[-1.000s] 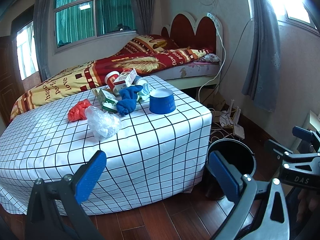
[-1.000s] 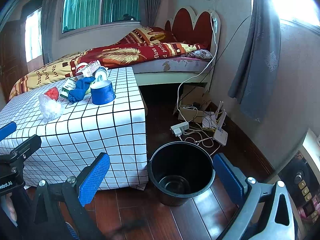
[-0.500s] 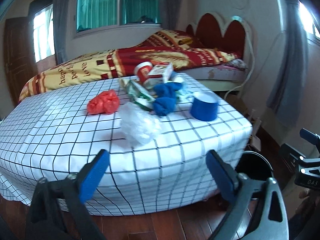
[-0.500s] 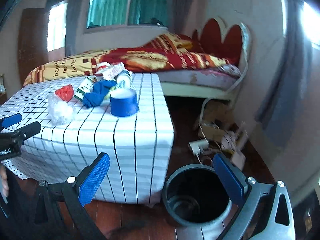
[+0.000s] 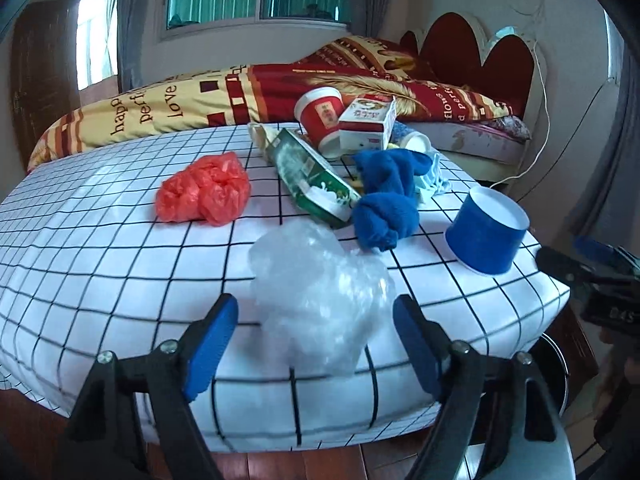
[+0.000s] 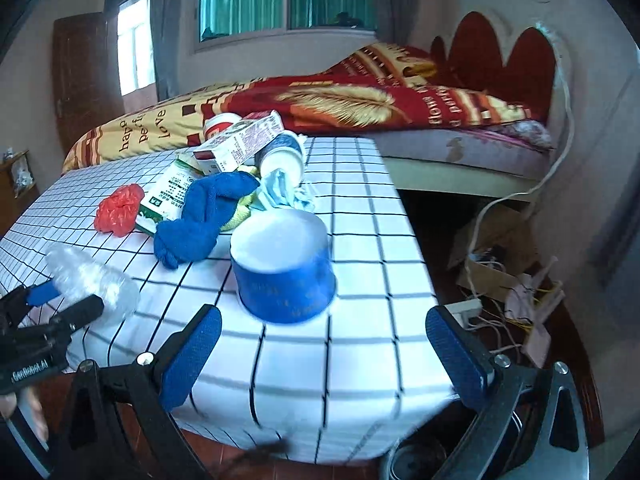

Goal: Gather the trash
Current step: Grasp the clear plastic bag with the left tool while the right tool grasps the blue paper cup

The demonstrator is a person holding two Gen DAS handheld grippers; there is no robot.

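The left gripper, jaws just closing yet not pressing, straddled the clear plastic wad near the table's front edge, while the right gripper, jaws wide and empty, faced the blue cup.

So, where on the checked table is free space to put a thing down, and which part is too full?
Free: the cloth left of the red bag and the clear bag, and the far right strip beside the bed. Crowded: the middle back, with cartons, cups and the blue cloth piled together.
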